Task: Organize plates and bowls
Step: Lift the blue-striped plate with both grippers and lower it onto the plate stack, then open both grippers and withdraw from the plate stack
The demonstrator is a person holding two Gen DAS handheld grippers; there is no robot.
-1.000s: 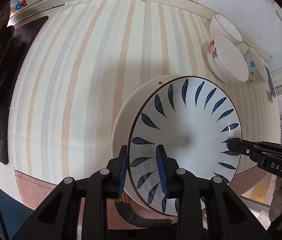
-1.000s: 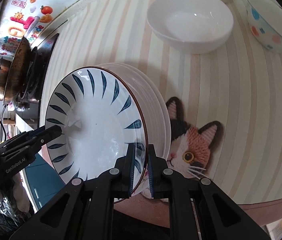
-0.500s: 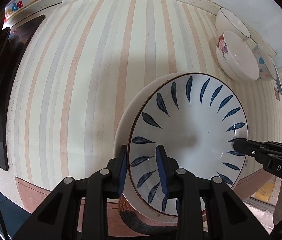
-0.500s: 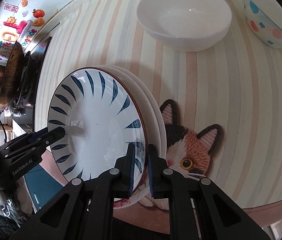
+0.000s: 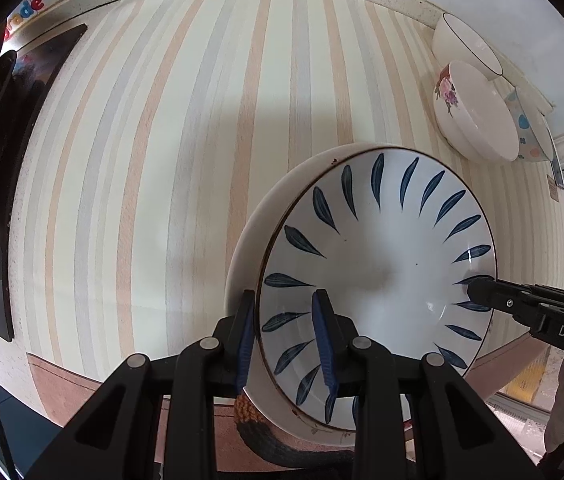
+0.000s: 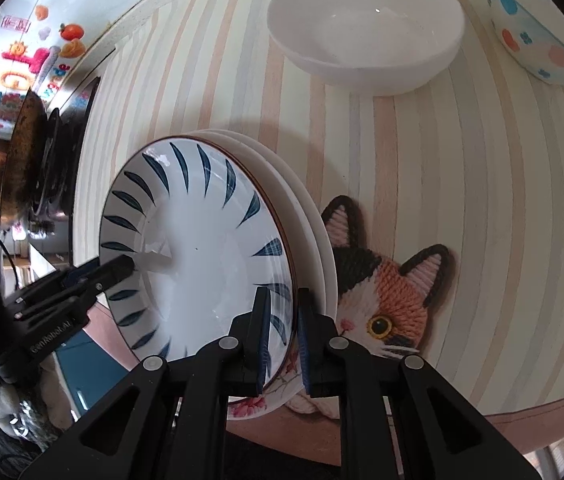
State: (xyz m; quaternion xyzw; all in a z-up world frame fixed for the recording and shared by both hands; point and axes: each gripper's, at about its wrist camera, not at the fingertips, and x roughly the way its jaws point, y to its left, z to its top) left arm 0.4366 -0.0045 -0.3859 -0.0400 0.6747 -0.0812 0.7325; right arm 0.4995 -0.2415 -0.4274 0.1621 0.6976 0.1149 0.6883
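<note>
Striped cloth [image 5: 186, 128] over the counter. Plates: one stack at the near edge, topped by the blue-leaf plate [image 5: 378, 280]; under it at least two plain white plates [image 6: 314, 232], and a lower rim with pink flowers [image 6: 248, 404] shows in the right wrist view; exact count in the stack I cannot tell. Bowls: three at the far right corner, namely a white bowl with a dark rim line [image 5: 466, 42], a white bowl with a flower print [image 5: 474, 112] and a spotted bowl [image 6: 534, 40]; the first two look to touch, the spotted one sits just beside. One cat-face mat [image 6: 394, 292] lies partly under the stack. Left gripper [image 5: 284, 340] is narrow, pads clamped on the near rim of the stack, one inside the blue-leaf plate and one outside the white plates. Right gripper [image 6: 284, 332] is narrow on the opposite rim; its jaws have just been opening a little, the rim between them. Against the earlier frames: the stack sits a bit higher and more to the right in the left wrist view, and the bowls sit closer in the right wrist view; both grips are unchanged.
</note>
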